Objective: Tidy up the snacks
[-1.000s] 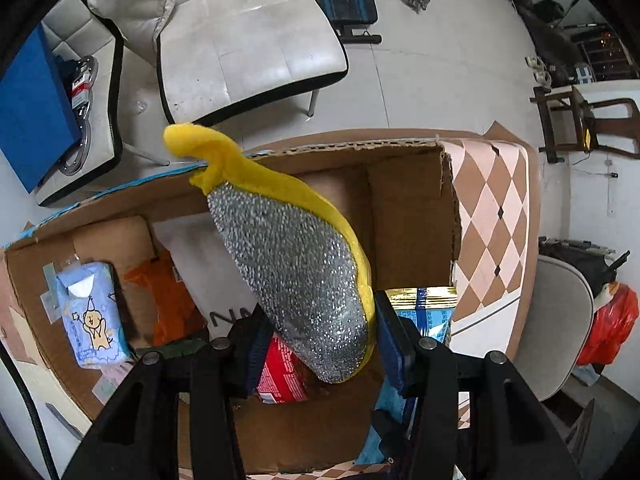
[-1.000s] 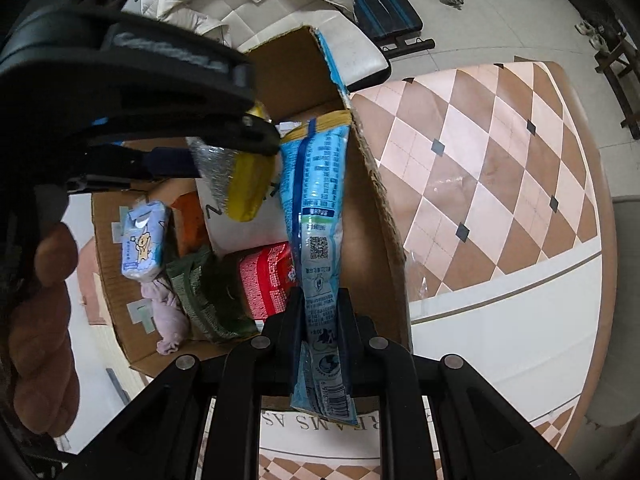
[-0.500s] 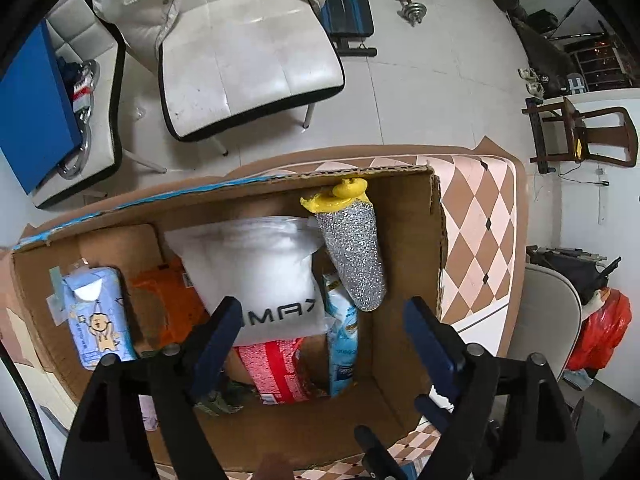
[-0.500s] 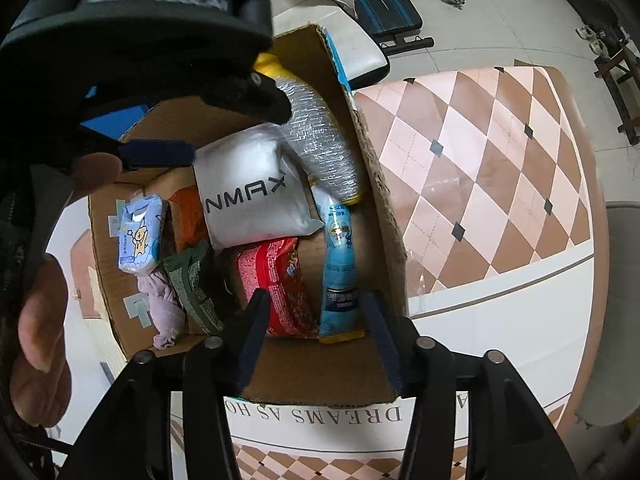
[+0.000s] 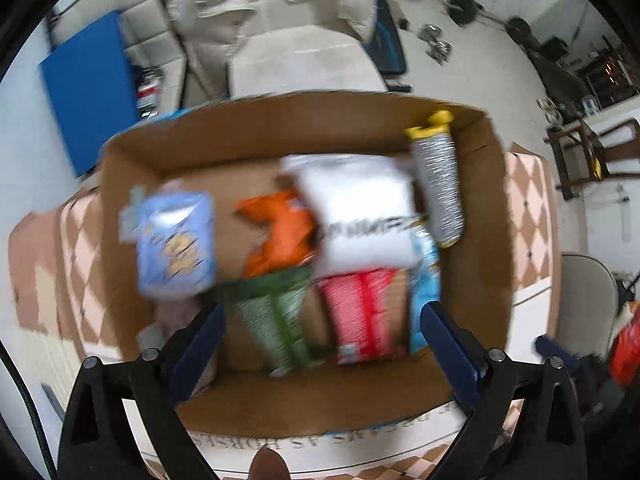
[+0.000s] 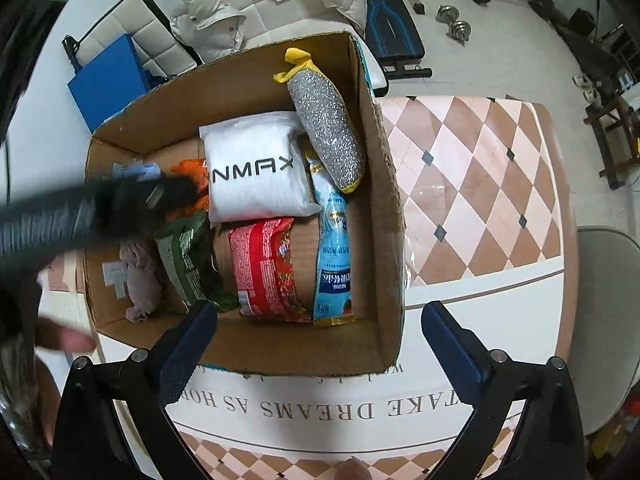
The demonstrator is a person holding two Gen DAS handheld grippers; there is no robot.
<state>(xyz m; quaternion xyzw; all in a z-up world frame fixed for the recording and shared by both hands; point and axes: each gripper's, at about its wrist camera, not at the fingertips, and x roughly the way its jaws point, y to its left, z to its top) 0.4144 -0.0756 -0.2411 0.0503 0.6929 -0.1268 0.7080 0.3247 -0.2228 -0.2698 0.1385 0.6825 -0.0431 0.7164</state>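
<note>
Found the left gripper (image 5: pixel 322 312) pointing straight down over an open cardboard box (image 6: pixel 384 200), jaws spread wide and opening, with nothing between the blue pads (image 5: pixel 448 344). Found the right gripper (image 6: pixel 319 308) likewise aimed down over the near edge of the box, jaws wide and opening, gripping nothing.

Counted the snacks inside the box. Noted a silver glitter pouch (image 6: pixel 328 132) with yellow trim lying against the right wall, yellow tip toward the far corner. Noted a blue snack packet (image 6: pixel 332 256) just below it, lengthwise along the same wall, its upper end tucked under the pouch. Saw a red snack packet (image 6: pixel 264 268) beside the blue one, and a white bag marked NMAX (image 6: pixel 256 168) above the red one, touching pouch and blue packet. Made out a green packet (image 6: pixel 184 256) left of the red one, an orange packet (image 5: pixel 280 232) above the green, and a light-blue tissue pack (image 5: pixel 176 244) with a cartoon print near the left wall. Spotted a pinkish cloth (image 6: pixel 140 272) bunched in the near left corner.

Saw the box resting on a table (image 6: pixel 480 184) covered in a brown-and-pink diamond pattern with printed lettering along the near edge. In the right wrist view, caught the left gripper as a dark blur crossing the left side of the box, with fingers of a hand (image 6: pixel 64 340) below it. Noted a white padded jacket (image 6: pixel 240 0) on a chair beyond the box, and dumbbells (image 6: pixel 454 24) on the floor. Could not read the packet labels in the blurred left wrist view.
</note>
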